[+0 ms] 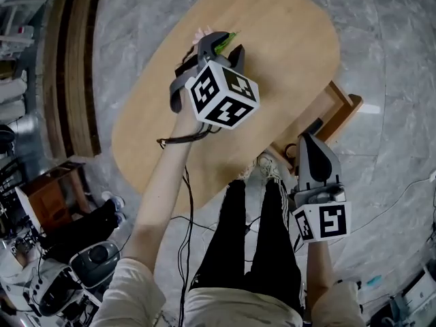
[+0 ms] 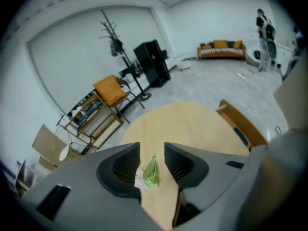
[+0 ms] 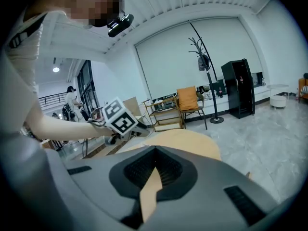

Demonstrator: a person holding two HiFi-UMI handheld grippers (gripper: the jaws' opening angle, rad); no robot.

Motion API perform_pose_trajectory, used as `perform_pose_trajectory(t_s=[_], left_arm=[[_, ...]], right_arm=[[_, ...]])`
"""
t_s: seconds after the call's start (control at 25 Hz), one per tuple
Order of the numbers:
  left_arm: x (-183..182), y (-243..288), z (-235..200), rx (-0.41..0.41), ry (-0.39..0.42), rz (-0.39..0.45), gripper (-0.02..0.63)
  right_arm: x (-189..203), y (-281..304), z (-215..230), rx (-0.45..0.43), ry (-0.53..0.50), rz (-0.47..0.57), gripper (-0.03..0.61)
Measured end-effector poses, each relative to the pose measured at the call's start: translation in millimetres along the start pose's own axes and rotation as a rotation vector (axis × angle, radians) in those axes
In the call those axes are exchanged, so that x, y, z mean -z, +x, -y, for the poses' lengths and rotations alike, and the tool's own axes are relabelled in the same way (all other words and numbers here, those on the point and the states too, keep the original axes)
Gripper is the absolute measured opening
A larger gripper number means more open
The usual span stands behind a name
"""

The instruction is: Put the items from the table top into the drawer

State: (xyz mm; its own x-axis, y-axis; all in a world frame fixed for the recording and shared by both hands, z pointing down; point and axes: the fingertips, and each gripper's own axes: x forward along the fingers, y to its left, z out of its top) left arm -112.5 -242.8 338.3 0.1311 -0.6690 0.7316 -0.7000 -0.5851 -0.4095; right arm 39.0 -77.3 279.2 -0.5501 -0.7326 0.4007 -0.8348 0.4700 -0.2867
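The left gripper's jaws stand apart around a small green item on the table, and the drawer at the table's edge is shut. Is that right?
No. The head view shows the drawer pulled open. The rest holds: the left gripper has its jaws apart around the small green item on the table.

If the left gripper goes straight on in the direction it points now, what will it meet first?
Most likely the small green item lying on the wooden table. It sits just ahead, between the open jaws of the left gripper, though the exact depth is unclear.
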Motion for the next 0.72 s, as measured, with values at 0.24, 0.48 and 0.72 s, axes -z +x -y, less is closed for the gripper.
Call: perform_pose_trajectory(t_s=[0.24,0.48,0.72], left_arm=[[70.4,102.8,15.8,0.153,0.414,-0.376,0.170],[116.2,142.9,7.2,0.175,0.580,-0.572,0.170],[122.3,143.1,16.9,0.219,0.581,-0.575,0.105]], right_arm=[[22.5,-9.3,31.2,-0.018,-0.014,-0.052,0.006],[44.0,-11.0,43.7,-0.008,-0.018,-0.110,0.006],[56.5,-6.4,22.0,-0.044,0.008,-0.137,0.006]])
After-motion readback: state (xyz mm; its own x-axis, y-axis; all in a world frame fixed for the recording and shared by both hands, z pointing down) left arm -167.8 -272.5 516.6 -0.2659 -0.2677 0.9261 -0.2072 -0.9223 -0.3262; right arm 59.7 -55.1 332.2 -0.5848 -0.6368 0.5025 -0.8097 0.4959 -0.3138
